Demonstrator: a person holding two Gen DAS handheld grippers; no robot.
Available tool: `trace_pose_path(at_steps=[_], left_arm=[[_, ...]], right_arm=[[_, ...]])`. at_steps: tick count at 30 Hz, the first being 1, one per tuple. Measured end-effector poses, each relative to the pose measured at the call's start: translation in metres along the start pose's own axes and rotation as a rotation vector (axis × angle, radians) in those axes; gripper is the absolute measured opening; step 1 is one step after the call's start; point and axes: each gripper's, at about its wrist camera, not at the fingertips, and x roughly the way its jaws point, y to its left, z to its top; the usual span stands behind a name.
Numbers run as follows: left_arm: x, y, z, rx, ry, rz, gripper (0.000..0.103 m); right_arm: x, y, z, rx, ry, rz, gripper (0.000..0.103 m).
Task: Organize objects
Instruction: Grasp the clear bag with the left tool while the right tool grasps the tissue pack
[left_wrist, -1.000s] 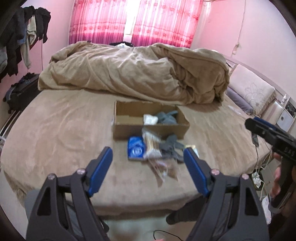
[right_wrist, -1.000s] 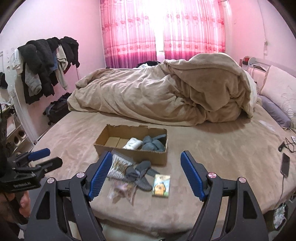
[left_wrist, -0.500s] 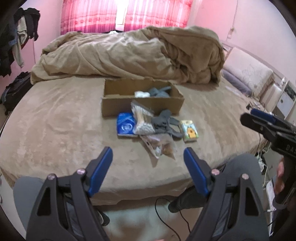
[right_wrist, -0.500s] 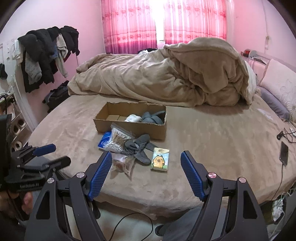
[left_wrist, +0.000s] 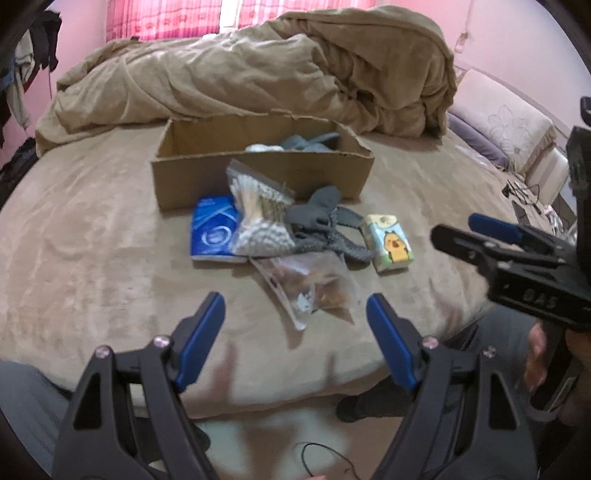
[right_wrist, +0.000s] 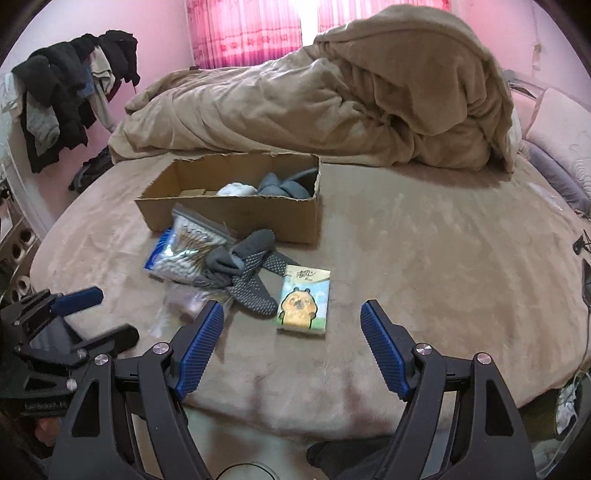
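A: Where's the tissue pack (right_wrist: 303, 301)?
B: Centre of the right wrist frame, flat on the bed (right_wrist: 443, 258), long side running toward the cardboard box (right_wrist: 236, 206) at upper centre.
A: What's in the box?
B: Grey socks (right_wrist: 282, 186) and a white bundle (right_wrist: 236, 189).
A: And the jaws?
B: Left gripper (left_wrist: 295, 325) and right gripper (right_wrist: 291, 332) both spread wide, empty.

The left gripper (left_wrist: 295, 332) hung with its blue-padded jaws spread wide and nothing between them. The right gripper (right_wrist: 291, 339) was equally wide apart and empty, level beside it.
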Motion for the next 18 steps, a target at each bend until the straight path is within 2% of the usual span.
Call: trace_pose_path(at_steps=[10,14,18], left_arm=[[0.056,-0.01,0.012,-0.056,0.063,0.013,0.081],[0.077,-0.008,0.01,-0.073,0.11,0.002,0.081],[0.09,-0.015,0.009,-0.06,0.138,0.012,0.086]], right_arm=[[0.054,-0.017,0.006,0.027,0.034,0.003,0.079],[0.07,-0.02,-0.002,0.049,0.09,0.006,0.078],[0.081,-0.023,-0.006,0.053,0.114,-0.001,0.073]])
